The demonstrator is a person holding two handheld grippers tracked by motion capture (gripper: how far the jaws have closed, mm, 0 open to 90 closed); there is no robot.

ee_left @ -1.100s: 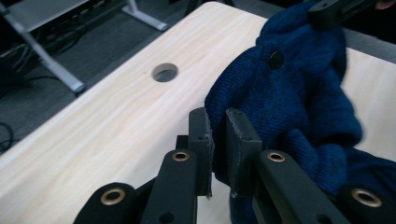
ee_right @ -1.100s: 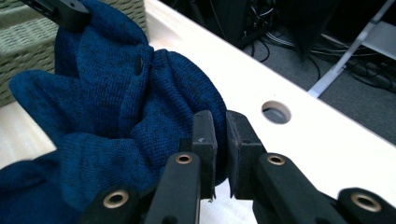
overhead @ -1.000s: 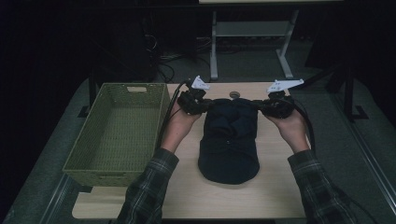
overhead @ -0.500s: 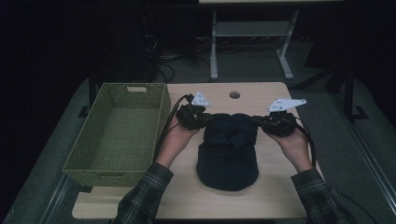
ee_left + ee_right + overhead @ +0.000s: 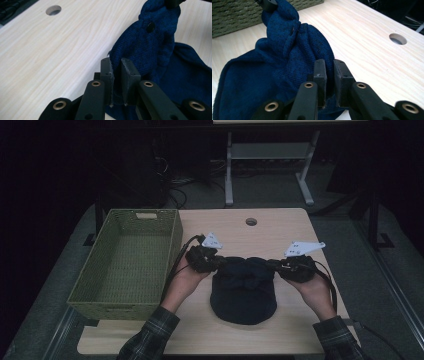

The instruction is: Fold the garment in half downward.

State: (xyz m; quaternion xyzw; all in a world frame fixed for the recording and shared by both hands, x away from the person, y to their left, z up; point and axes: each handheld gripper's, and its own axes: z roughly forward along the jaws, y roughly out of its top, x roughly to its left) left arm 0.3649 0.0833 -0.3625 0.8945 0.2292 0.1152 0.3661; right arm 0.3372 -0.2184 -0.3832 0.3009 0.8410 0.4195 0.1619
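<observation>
A dim lab: a bare wooden table (image 5: 280, 225), tangled cables (image 5: 185, 185) and a metal stand (image 5: 265, 170) behind.

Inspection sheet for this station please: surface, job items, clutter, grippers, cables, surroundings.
Surface: light wooden table, a round hole near its far edge.
Job's things: dark blue knit garment, folded at table centre, its far edge lifted at both ends.
Clutter: green woven basket at the table's left, nothing inside.
Grippers: left gripper and right gripper each shut on a pinch of the garment.
Cables: a black cable trails from the left gripper.
Surroundings: dark room, grey metal stand behind the table.
</observation>
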